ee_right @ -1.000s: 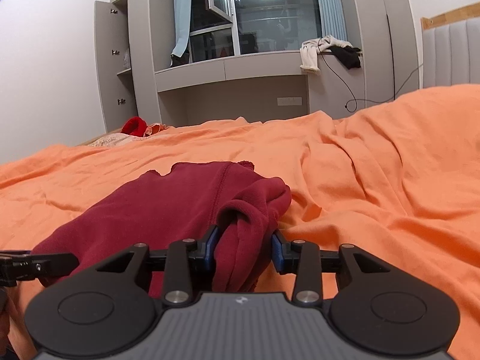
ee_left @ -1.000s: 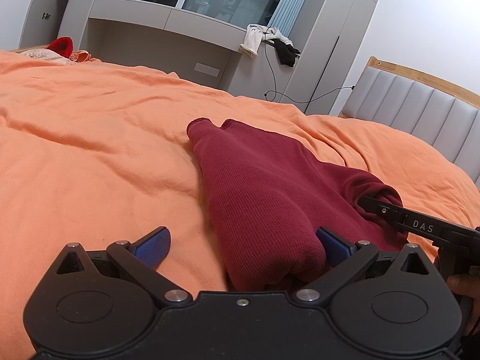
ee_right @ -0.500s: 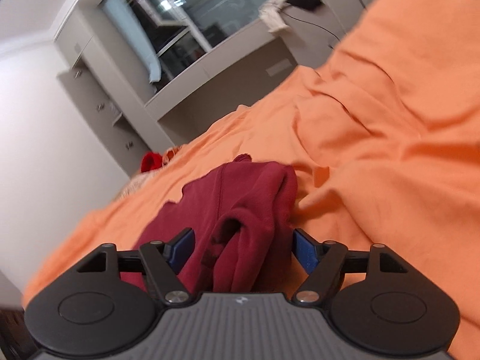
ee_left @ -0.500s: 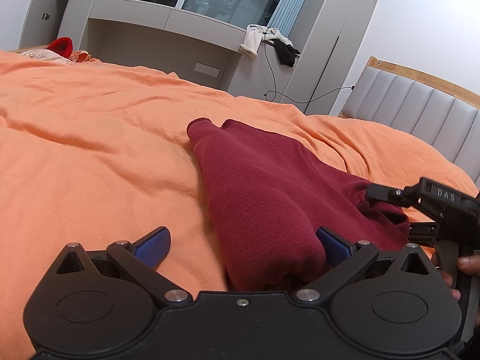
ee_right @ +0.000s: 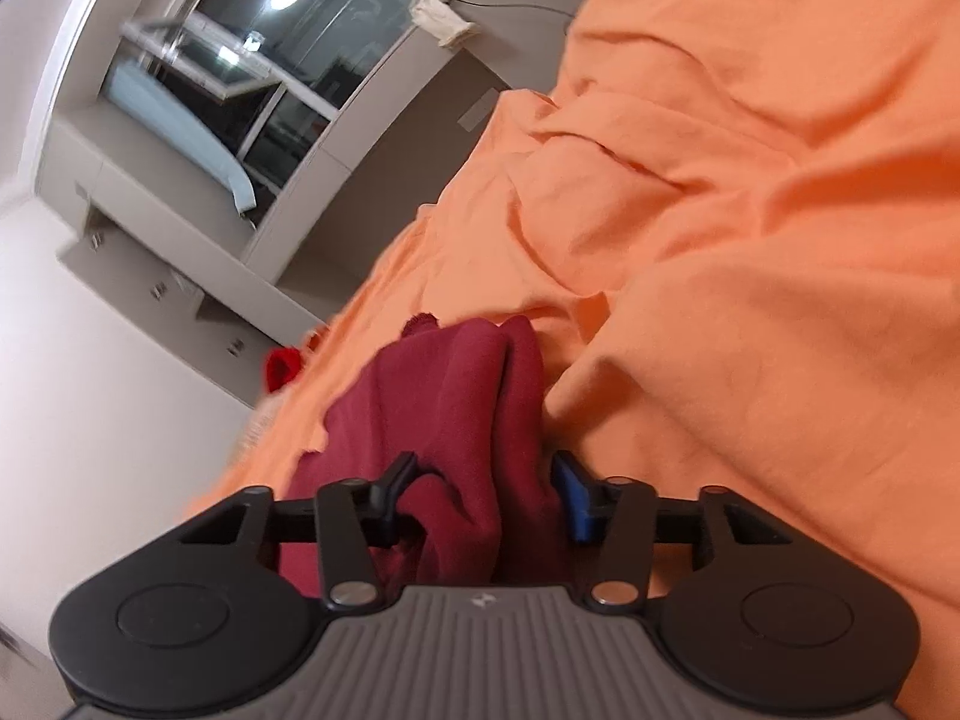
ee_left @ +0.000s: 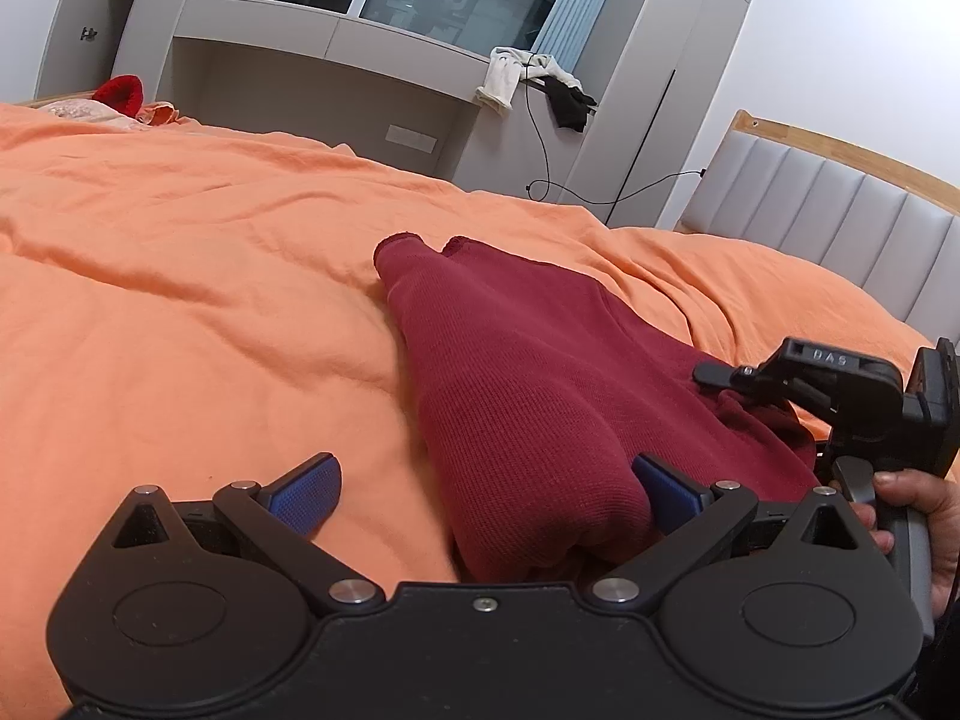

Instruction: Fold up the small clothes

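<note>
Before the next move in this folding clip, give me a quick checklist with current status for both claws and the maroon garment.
1. Right claw grips cloth: ok; its jaws have just been closing, with the bunched maroon garment between them.
2. Left claw grips cloth: not ok; open, garment touches one pad only.
3. Garment lies flat: not ok; bunched at the near end.
4. Garment rests on the orange bedcover: ok.

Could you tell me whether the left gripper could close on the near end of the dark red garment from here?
Probably yes. The left gripper has its jaws open, and the garment's near end already lies between them on the orange bedding, nothing blocking.
</note>
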A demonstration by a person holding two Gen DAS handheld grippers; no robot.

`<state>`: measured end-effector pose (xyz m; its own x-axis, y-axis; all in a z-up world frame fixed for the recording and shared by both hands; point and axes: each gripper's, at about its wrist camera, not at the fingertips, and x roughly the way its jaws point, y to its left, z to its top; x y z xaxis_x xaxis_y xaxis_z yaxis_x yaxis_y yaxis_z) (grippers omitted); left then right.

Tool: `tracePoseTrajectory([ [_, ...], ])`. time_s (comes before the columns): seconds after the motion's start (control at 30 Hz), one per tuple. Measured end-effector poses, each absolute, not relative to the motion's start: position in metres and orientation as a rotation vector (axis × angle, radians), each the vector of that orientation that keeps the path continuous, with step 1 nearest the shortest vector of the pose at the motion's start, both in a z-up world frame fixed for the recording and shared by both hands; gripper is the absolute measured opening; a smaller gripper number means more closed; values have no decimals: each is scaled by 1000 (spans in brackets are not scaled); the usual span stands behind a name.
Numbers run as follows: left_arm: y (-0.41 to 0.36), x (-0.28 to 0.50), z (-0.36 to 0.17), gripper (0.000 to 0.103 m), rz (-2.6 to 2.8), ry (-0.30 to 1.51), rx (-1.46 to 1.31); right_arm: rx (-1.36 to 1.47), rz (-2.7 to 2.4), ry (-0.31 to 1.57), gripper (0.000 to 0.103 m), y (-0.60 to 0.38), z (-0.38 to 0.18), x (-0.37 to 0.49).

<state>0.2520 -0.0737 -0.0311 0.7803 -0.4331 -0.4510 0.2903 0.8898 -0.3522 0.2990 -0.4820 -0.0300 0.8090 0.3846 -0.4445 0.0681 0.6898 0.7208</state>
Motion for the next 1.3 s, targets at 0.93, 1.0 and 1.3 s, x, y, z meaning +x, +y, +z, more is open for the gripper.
tracePoseTrajectory([
  [0.93, -77, 248, -36, 103, -377, 504, -231, 576, 161, 570, 48, -465, -26, 282],
  [1.0, -76, 249, -36, 103, -377, 509, -233, 575, 158, 569, 48, -465, -26, 283],
  [1.3, -76, 251, -31, 103, -375, 528, -233, 567, 153, 569, 49, -463, -26, 284],
])
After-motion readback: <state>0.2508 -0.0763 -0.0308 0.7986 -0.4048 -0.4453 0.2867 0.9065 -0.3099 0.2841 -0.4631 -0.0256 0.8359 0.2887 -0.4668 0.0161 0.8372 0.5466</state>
